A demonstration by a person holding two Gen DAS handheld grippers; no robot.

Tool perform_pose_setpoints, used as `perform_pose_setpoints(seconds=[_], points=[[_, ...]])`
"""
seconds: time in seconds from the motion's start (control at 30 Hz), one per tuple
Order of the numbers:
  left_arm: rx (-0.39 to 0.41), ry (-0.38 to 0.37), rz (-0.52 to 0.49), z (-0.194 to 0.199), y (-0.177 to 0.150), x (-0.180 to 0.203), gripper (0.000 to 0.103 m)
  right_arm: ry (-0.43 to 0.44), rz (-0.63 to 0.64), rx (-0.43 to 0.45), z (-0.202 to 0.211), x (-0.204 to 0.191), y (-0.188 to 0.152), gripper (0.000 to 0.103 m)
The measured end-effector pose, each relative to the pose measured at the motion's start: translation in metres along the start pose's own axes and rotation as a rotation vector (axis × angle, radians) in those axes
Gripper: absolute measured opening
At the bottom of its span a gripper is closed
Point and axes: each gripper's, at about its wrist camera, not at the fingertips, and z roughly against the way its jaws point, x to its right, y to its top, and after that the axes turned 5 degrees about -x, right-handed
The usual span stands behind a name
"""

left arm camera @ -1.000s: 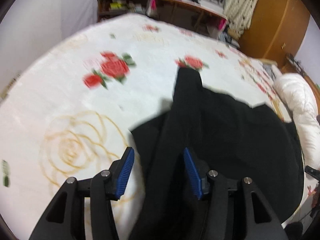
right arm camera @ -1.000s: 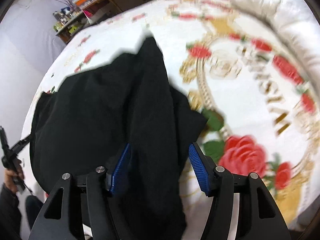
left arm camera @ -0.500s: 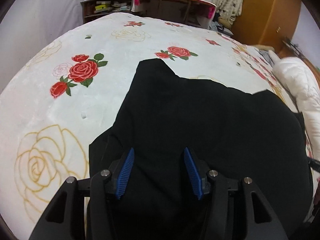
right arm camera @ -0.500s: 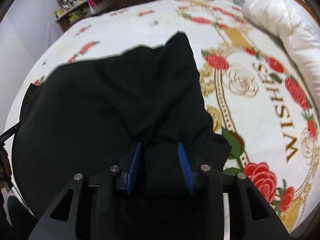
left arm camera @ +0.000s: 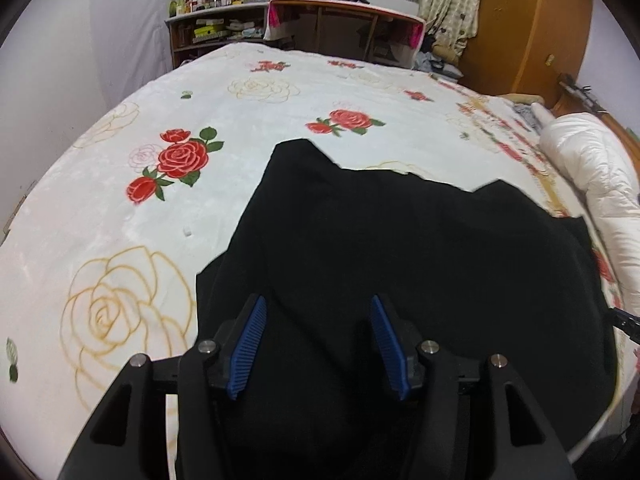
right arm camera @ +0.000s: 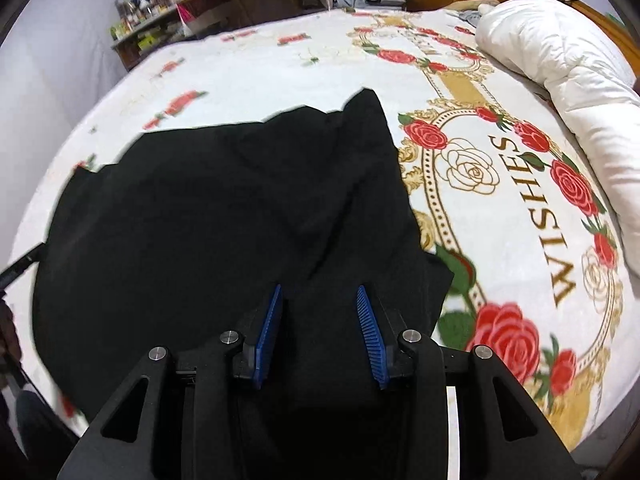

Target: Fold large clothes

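Observation:
A large black garment point(left arm camera: 420, 248) lies spread on the rose-patterned bed cover point(left arm camera: 160, 128); it also shows in the right wrist view point(right arm camera: 216, 208). My left gripper point(left arm camera: 316, 308) is open, its blue pads just above the garment's near left part. My right gripper point(right arm camera: 320, 296) is open over the garment's near right part. Whether either gripper touches the cloth is hard to tell. Two pointed corners of the garment lie at its far edge.
A rolled white duvet point(right arm camera: 560, 52) lies along the right side of the bed, also in the left wrist view point(left arm camera: 592, 176). A wooden desk point(left arm camera: 344, 28) and cluttered shelves point(left arm camera: 208, 24) stand beyond the bed. A wooden wardrobe point(left arm camera: 532, 28) stands at the back right.
Both grippers have moved over the garment. The folded-in sleeves now lie flat and the garment looks wider. The right gripper narrowed half a second ago and has opened again.

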Motion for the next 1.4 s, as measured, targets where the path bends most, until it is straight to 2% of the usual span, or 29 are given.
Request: perform_pose_setpoints(seconds=[0.2, 0.37, 0.67, 0.97, 1.13, 1.4], points=[[0.026, 0.014, -0.038, 0.054, -0.025, 0.019, 0.058, 0.045, -0.005, 0.084, 0.058, -0.023, -0.034, 0.04], [0.053, -0.016, -0.057, 0.093, -0.046, 0.035, 0.059, 0.071, 0.007, 0.142, 0.095, -0.047, -0.06, 0.04], [0.071, -0.04, -0.091, 0.137, -0.076, 0.056, 0.061, 0.078, 0.092, 0.188, 0.131, -0.082, -0.101, 0.04], [0.091, -0.042, -0.141, 0.161, -0.096, 0.072, 0.061, 0.063, 0.124, 0.253, 0.16, -0.103, -0.134, 0.04], [0.105, -0.038, -0.153, 0.164, -0.108, 0.077, 0.066, 0.022, 0.159, 0.302, 0.17, -0.113, -0.145, 0.04], [0.06, -0.043, -0.154, 0.14, -0.121, 0.077, 0.066, 0.051, 0.164, 0.209, 0.132, -0.114, -0.151, 0.04]])
